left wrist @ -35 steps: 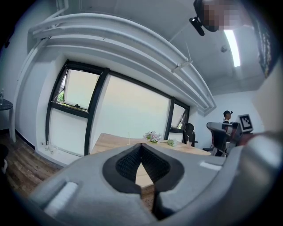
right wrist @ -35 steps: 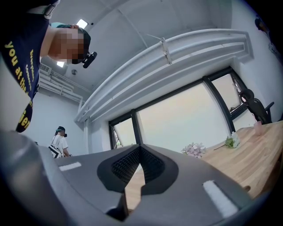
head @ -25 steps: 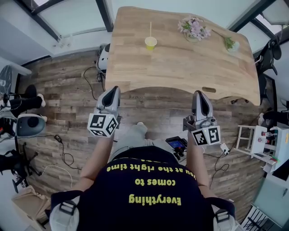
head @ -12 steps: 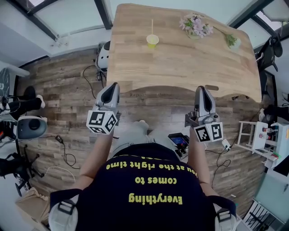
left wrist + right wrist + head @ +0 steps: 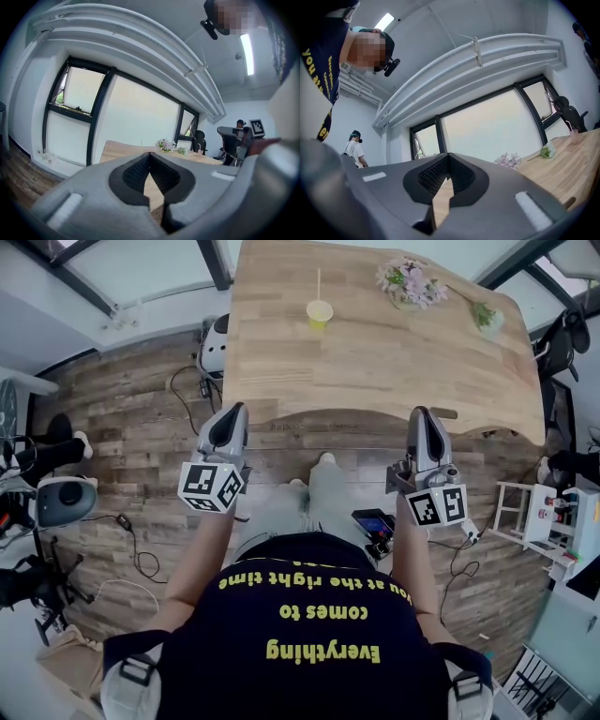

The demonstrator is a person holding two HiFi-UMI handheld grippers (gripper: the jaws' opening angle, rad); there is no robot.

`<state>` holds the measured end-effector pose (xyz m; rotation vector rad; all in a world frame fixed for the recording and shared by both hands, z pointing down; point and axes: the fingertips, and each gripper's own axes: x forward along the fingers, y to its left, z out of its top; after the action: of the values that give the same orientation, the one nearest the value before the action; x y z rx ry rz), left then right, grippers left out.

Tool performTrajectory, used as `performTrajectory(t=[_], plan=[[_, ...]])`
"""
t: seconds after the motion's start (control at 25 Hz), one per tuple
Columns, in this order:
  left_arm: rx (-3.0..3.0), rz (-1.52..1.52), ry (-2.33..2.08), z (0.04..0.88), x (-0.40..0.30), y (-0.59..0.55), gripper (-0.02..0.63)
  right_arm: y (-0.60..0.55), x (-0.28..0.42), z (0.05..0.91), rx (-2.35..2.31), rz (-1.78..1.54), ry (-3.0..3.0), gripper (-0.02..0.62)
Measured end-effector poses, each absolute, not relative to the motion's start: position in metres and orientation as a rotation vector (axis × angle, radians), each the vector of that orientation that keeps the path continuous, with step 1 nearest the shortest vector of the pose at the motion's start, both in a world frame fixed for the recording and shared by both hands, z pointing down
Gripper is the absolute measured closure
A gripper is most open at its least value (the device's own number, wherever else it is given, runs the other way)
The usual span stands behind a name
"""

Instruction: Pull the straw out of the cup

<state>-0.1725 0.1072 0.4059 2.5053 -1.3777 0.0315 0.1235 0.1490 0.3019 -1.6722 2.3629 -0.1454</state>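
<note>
The person stands at the near edge of a long wooden desk [image 5: 375,362] that fills the upper middle of the head view, with one claw in each hand, both short of the desk edge and above the plank floor [image 5: 122,427]. The left claw [image 5: 234,411] sits left of centre and the right claw [image 5: 424,414] right of centre; both point up the frame toward the desk.

In the left gripper view the left claw [image 5: 150,154] is pressed together at its tips, with only a narrow wedge of desk [image 5: 117,149] showing behind the ribbed pads and nothing between them. In the right gripper view the right claw [image 5: 448,154] is pressed together in the same way and is empty too.

The yellow cup [image 5: 320,313] stands upright on the far part of the desk, in the upper middle of the head view, well apart from both claws. The straw [image 5: 319,282] is in the cup and sticks straight up out of it. From the left gripper view the straw [image 5: 141,144] shows as a thin upright line above the desk, just left of the claw tips.

A bunch of pale purple flowers [image 5: 411,282] lies on the desk to the right of the cup, and a smaller green sprig [image 5: 485,317] lies further right near the desk's edge. The flowers [image 5: 508,159] also appear in the right gripper view, right of the claw, in front of large windows [image 5: 492,126].
</note>
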Motion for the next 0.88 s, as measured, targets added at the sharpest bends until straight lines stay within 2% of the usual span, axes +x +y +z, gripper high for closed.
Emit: performTrajectory(t=[0.88], plan=[[2.421, 0.029, -1.498, 0.41, -0.196, 0.075, 0.604, 0.082, 0.112, 0.301, -1.572, -0.166, 2.408, 0.591]])
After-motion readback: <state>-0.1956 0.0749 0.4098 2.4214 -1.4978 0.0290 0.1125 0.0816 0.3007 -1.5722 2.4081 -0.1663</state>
